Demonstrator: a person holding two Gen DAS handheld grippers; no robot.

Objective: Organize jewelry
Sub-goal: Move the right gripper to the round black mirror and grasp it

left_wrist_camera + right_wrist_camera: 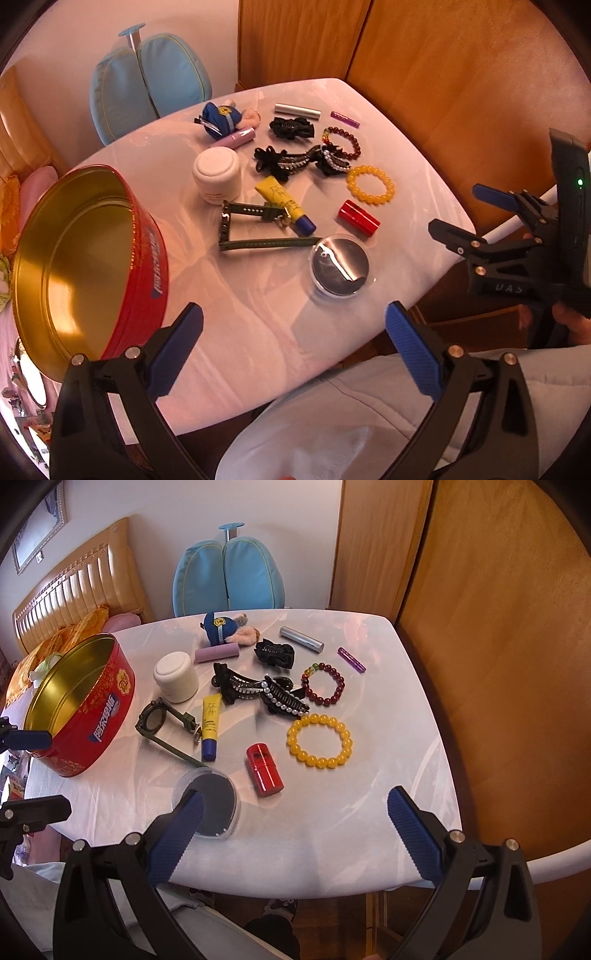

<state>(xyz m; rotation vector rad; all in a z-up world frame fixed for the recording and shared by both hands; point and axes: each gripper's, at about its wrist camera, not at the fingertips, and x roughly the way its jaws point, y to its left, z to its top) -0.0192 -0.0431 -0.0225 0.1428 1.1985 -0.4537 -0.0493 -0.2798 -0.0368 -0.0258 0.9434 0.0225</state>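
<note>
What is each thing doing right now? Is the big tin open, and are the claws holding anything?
Red tin: open, no lid, nothing inside that shows.
Left claw: open, holding nothing.
Right claw: open, holding nothing.
Yellow bracelet: lying flat on the table.
Dark red bracelet: lying flat.
Green watch: unbuckled, strap spread out.
White jar: lid on, upright.
Red tube: capped, on its side.

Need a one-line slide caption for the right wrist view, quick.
Open right gripper hovers at the table edge before scattered bracelets, hair clips and cosmetics; empty red tin waits at left.
</note>
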